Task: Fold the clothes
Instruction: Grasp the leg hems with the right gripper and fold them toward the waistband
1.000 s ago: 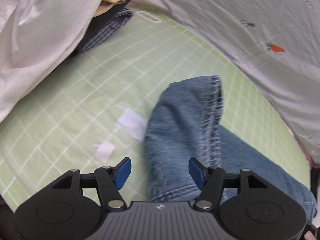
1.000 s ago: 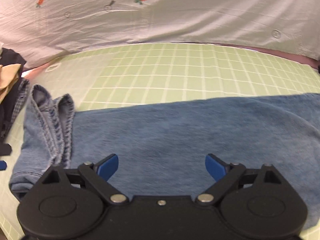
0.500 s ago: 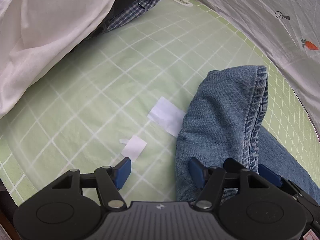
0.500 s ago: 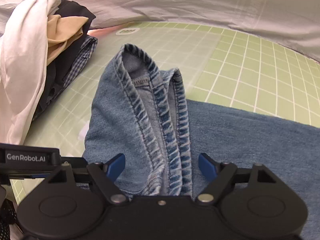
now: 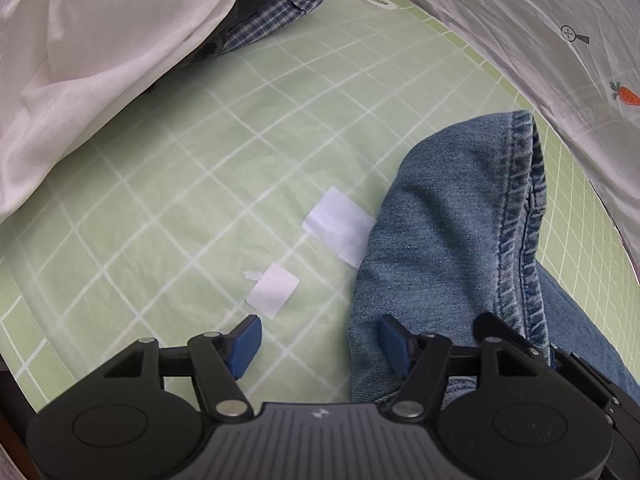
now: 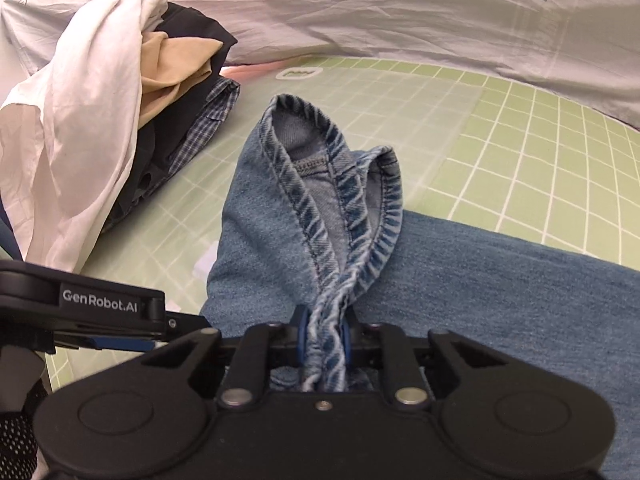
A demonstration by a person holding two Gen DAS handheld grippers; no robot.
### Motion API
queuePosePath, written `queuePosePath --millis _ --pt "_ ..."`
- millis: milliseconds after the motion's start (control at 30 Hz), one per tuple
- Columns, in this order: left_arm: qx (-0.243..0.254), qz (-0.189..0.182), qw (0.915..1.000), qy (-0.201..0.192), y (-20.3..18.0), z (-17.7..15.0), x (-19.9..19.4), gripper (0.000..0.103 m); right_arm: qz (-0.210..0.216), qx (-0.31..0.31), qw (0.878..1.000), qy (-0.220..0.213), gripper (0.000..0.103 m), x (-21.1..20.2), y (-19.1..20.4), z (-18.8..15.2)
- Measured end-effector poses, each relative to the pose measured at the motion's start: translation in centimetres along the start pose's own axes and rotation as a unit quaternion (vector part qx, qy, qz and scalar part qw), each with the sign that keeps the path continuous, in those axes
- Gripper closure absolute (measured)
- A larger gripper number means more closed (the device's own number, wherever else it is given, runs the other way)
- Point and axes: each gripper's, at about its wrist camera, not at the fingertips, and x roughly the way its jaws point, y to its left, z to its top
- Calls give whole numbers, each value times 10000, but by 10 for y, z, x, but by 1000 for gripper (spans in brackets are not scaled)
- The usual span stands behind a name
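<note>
Blue jeans (image 6: 500, 280) lie across a green grid mat (image 5: 200, 168), leg ends bunched toward the clothes pile. My right gripper (image 6: 322, 342) is shut on the stitched hems (image 6: 336, 248) of the leg ends. In the left wrist view the same denim leg (image 5: 448, 240) lies right of centre. My left gripper (image 5: 320, 340) is open just over the mat, its right finger (image 5: 394, 342) touching the leg's left edge and its left finger (image 5: 246, 338) over bare mat. The left gripper's body (image 6: 100, 308) shows at the lower left of the right wrist view.
A heap of clothes stands at the left: a white shirt (image 6: 80, 140), a tan garment (image 6: 172, 64), a dark one and a blue checked shirt (image 5: 276, 24). Two white paper scraps (image 5: 340, 224) lie on the mat. A pale carrot-print sheet (image 6: 400, 20) rises behind.
My right gripper swung left to the leg ends and closed on the hems. My left gripper shifted left, off the denim, staying open at its edge.
</note>
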Motion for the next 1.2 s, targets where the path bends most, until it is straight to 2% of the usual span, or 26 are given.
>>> queuePosePath --millis 100,233,300,400,500,567,633,667,700,767,867,933,1000,1033,1100,1200 --pt "0 -217 9998 -16 -4 0 -7 37 -79 -223 9991 -359 86 -28 1 4" --pt "612 -195 9979 34 -33 -11 -4 37 -438 -618 9925 -962 86 -85 -4 11" --pt "917 -184 9956 58 -48 -16 -2 37 -667 -529 9908 -1049 86 -110 -18 8" --pt "1373 -167 9903 95 -70 -25 0 37 -1203 -226 9886 -873 86 -134 -54 -10" --pt "1826 -150 9830 131 -92 -33 2 37 -1622 383 9859 -134 81 -120 -95 -36" --pt "2092 -51 9777 158 -101 -41 6 37 -1602 1229 9784 447 80 -104 -129 -56" --pt "2255 64 9741 152 -105 -46 10 37 -1392 1921 9706 412 65 -104 -150 -70" --pt "2317 116 9726 141 -106 -47 11 35 -1277 2185 9669 330 60 -106 -157 -76" --pt "2355 157 9717 130 -107 -48 12 34 -1313 2161 9669 330 55 -106 -158 -76" --pt "2390 253 9706 152 -107 -47 15 29 -1388 2105 9671 329 55 -107 -159 -77" --pt "2411 380 9695 219 -111 -44 15 28 -1557 1672 9728 390 53 -101 -147 -77" --pt "2464 464 9678 234 -117 -42 12 29 -1814 1256 9739 540 40 -97 -136 -74" --pt "2573 475 9650 191 -124 -44 10 28 -2023 967 9736 437 38 -103 -131 -71" --pt "2627 480 9635 170 -127 -44 9 27 -2011 919 9744 399 36 -106 -132 -71" --pt "2735 490 9605 127 -134 -46 6 27 -2040 979 9721 610 31 -101 -138 -74" --pt "2898 503 9557 64 -144 -48 3 26 -1872 1334 9722 458 30 -111 -151 -79"
